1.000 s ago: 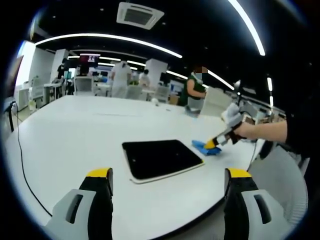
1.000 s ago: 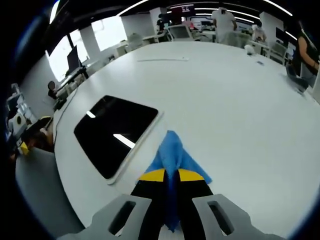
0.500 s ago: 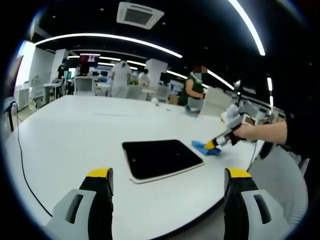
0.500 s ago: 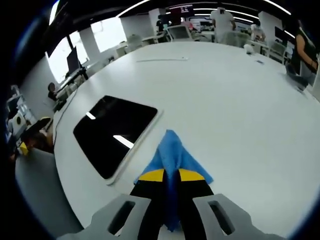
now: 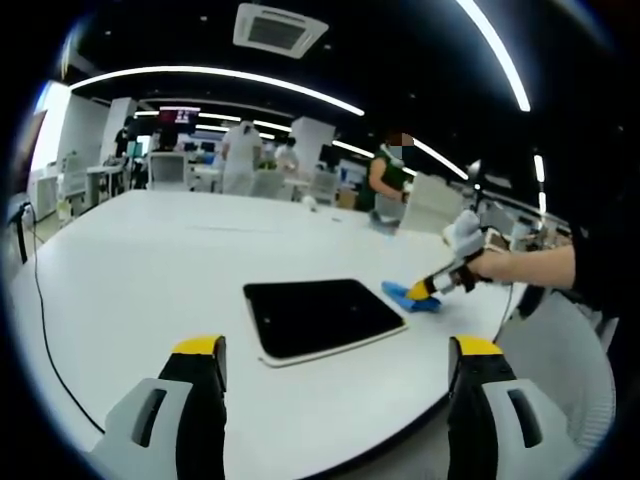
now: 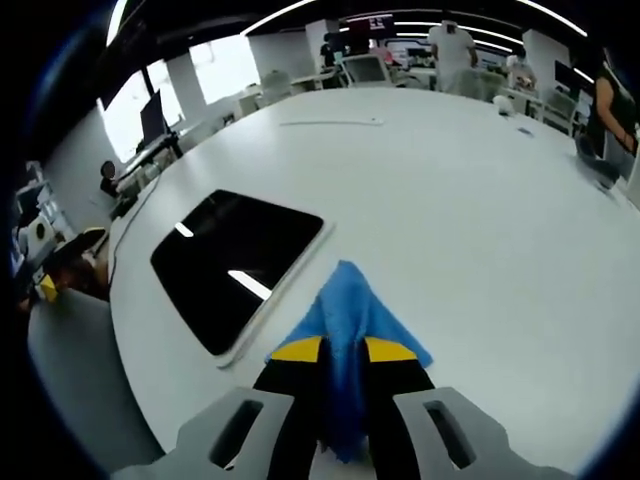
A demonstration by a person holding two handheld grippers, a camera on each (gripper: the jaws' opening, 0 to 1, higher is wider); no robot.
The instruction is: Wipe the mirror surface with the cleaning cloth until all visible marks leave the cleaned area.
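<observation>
While your right gripper pinches the blue cleaning cloth between its fingers, the cloth lies on the white table just beside the mirror, not on the glass. From the right gripper view, the mirror is a dark rectangle with a pale frame, lying flat, and the cloth touches the table near its long edge. Two bright streaks of ceiling light show on the dark surface; I cannot tell if any marks are on it.

From the left gripper view, the mirror lies ahead of your left gripper, whose fingers are spread wide and hold nothing. Beyond the mirror's far corner you see the cloth and the right gripper on it. Past the mirror, at the far side of the table, people stand among desks.
</observation>
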